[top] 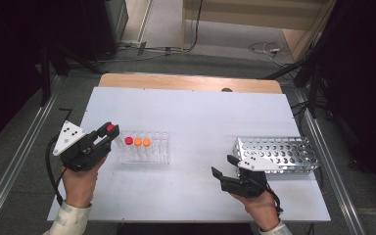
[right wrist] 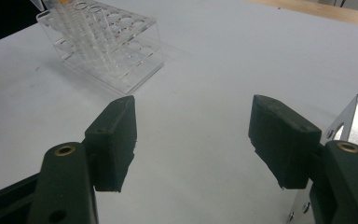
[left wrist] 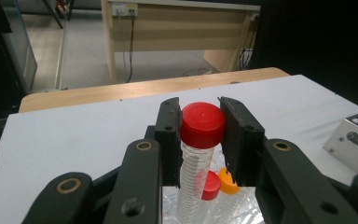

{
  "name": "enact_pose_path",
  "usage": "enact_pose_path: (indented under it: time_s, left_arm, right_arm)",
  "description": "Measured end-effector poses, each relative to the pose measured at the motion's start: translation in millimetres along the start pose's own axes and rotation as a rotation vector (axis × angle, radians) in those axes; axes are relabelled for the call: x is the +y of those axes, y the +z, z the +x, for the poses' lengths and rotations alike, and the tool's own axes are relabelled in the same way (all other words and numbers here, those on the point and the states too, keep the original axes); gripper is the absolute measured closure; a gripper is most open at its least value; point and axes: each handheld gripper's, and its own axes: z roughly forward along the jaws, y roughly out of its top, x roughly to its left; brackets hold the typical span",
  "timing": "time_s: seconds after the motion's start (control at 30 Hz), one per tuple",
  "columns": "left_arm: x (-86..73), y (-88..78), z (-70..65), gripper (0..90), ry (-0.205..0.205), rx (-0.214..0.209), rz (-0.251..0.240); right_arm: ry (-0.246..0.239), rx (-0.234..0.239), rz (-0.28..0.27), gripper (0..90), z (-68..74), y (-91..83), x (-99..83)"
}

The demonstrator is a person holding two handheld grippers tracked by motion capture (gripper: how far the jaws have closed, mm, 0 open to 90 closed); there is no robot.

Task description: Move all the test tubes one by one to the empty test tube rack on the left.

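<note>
High view first: a red-capped tube [top: 110, 128] is held up by the left gripper [top: 105, 134], just left of the clear rack [top: 145, 152] on the white worktop [top: 196, 122]. Three more tubes can be seen standing in that rack's back row, one red-capped [top: 129, 140] and two orange-capped [top: 142, 142], so the gripped tube is out of the rack and above its left end.

From the left gripper view, the fingers [left wrist: 168, 140] are pressed on both sides of the red cap [left wrist: 203, 123], with the tube hanging upright below them and the rack underneath.

Over on the right, the right gripper [top: 225, 165] is kept low near the worktop, right beside the metal rack [top: 279, 152]. Its fingers [right wrist: 114, 140] are spread wide apart with nothing between them, bare worktop is seen in the gap.
</note>
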Motion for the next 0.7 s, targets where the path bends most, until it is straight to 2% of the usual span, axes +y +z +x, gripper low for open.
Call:
enact_pose_path:
  time_s: [0.17, 0.23, 0.7]
  left_arm:
    - [-8.1, 9.5, 1.5, 70.0, 0.016, 0.04, 0.015]
    - [-11.6, 11.9, 2.7, 70.0, 0.01, 0.045, 0.022]
    - [-30.8, 18.1, 3.1, 69.0, -0.012, 0.024, 0.081]
  right_arm:
    - [0.002, -0.004, -0.003, 30.7, -1.3, -0.6, 0.0]
    - [0.002, -0.004, -0.001, 30.6, -1.3, -0.4, -0.2]
    - [0.003, -0.01, 0.004, 30.6, -2.0, 0.4, -1.4]
